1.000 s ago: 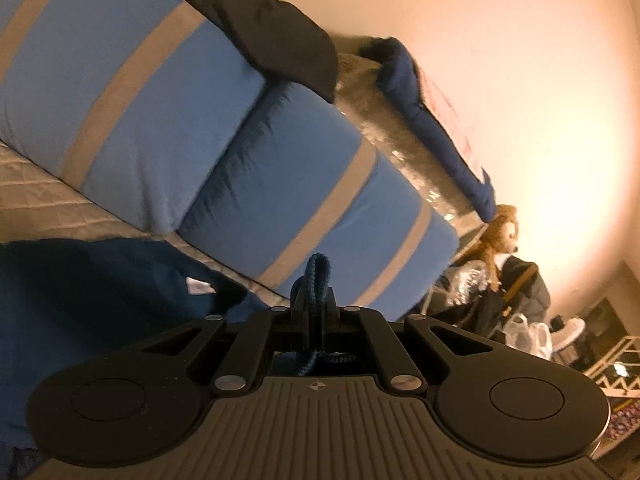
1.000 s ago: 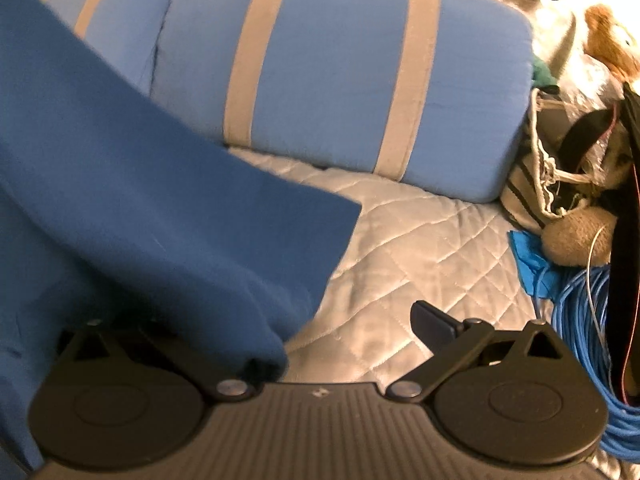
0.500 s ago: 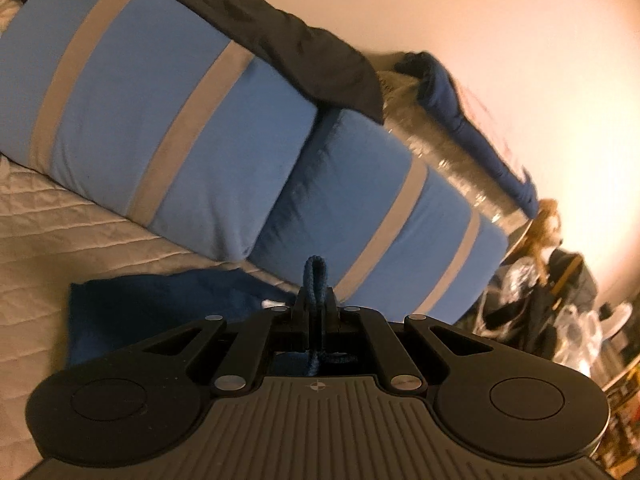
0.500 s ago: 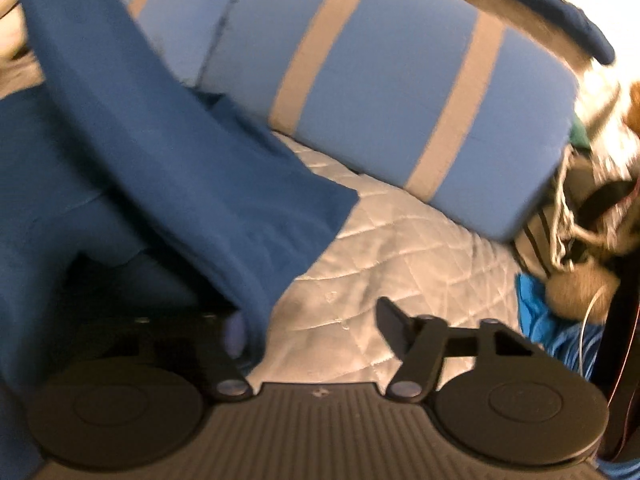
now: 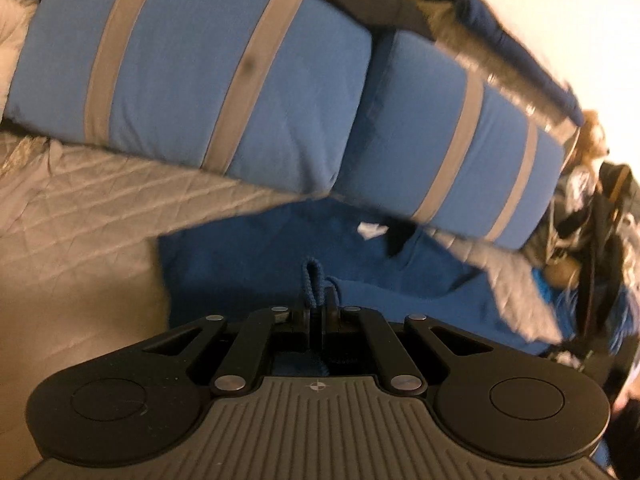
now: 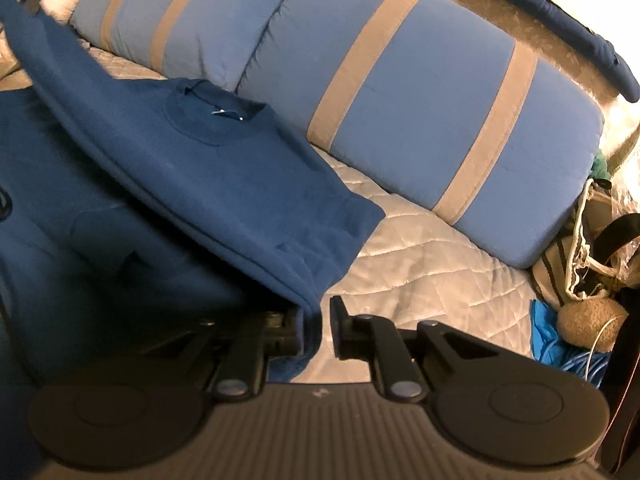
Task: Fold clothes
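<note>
Since the earlier frame, the blue shirt (image 6: pixel 224 168) has been lowered onto the quilted bed (image 6: pixel 420 276), collar at upper left. Its edge is pinched in the clenched left claw (image 5: pixel 316 312); the right claw (image 6: pixel 316 328) has just been closing around a hem (not yet pressed). One fold appears underway; the rest remains.

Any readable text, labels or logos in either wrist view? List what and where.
No readable text in either view.
White neck tag inside the collar of the dark blue cotton T-shirt: too small to read.
Small crosshair mark on the left gripper's ribbed grey body: a symbol, no letters.
</note>
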### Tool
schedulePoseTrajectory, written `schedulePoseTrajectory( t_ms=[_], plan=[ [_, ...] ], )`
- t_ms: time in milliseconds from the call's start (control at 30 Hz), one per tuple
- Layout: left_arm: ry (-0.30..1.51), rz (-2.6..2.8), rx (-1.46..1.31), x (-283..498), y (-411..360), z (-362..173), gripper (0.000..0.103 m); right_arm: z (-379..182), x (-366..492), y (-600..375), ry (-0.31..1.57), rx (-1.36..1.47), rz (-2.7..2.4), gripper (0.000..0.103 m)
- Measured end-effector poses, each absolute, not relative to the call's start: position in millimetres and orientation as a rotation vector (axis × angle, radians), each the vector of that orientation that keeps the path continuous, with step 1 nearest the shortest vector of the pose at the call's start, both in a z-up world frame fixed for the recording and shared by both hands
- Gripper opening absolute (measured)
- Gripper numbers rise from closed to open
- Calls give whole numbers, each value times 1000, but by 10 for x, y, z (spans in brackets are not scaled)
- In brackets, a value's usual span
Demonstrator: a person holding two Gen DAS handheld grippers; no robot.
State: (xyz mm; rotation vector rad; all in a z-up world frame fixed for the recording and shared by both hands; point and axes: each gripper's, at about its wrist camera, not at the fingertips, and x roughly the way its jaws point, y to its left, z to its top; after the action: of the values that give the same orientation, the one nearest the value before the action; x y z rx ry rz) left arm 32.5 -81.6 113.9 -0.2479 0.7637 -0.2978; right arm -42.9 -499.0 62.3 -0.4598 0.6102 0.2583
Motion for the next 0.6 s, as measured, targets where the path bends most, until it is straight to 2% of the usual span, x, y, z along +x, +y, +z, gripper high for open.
schedulePoseTrajectory(
  t_ms=[267,367,467,600],
  plan=[
    [852,-276,-162,212,-785,616,5,615,-442,-4960,631,-448,267,26],
    [872,-258,-97,177,-818,474,6,592,-449,-4945,642,-455,264,29],
    [859,-223,-25,150,-846,414,8,564,-443,-4940,656,-465,258,42],
    [843,-214,51,124,-906,398,9,552,-451,-4962,651,-486,228,71]
  ],
)
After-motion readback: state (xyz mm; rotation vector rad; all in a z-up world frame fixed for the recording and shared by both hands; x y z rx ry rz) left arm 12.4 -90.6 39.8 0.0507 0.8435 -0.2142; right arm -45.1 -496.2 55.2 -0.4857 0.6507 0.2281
